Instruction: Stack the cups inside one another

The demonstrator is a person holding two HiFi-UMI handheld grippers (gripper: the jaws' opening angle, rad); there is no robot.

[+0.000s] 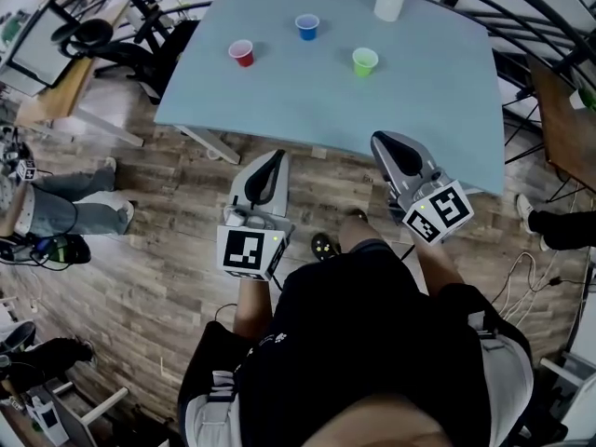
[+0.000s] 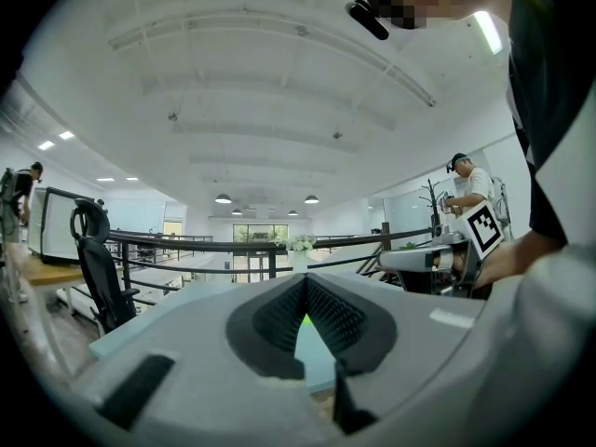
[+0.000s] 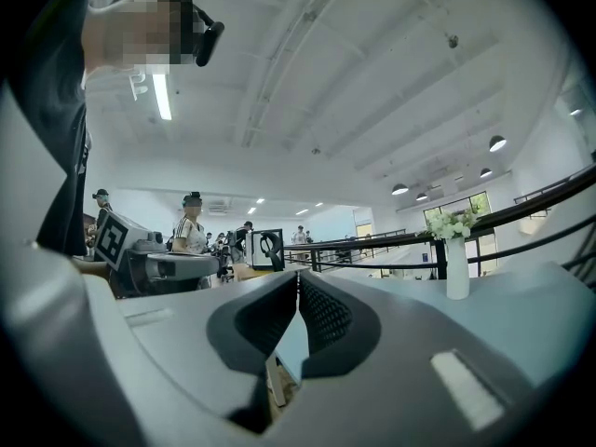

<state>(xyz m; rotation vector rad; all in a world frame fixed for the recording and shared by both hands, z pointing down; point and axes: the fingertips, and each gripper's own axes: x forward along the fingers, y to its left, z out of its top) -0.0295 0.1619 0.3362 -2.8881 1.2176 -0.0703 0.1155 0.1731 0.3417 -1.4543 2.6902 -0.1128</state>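
Stacking looks unstarted: red cup (image 1: pixel 242 52), blue cup (image 1: pixel 307 27) and green cup (image 1: pixel 365 60) stand apart on the desk (image 1: pixel 419 110), so the left gripper (image 1: pixel 276 159) and right gripper (image 1: pixel 384 142), both pressed together and empty, must next reach in and spread.

Bright, even light is supplied by ceiling lamps (image 2: pixel 222 198) above the jaws. Gripper views are strongly bowed and blackened at the corners; surfaces nearest the lens are rendered soft.

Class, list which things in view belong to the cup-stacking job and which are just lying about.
For the job: red cup, blue cup, green cup, left gripper, right gripper.

Lying about: white vase at the table's far edge, office chair beside the table.
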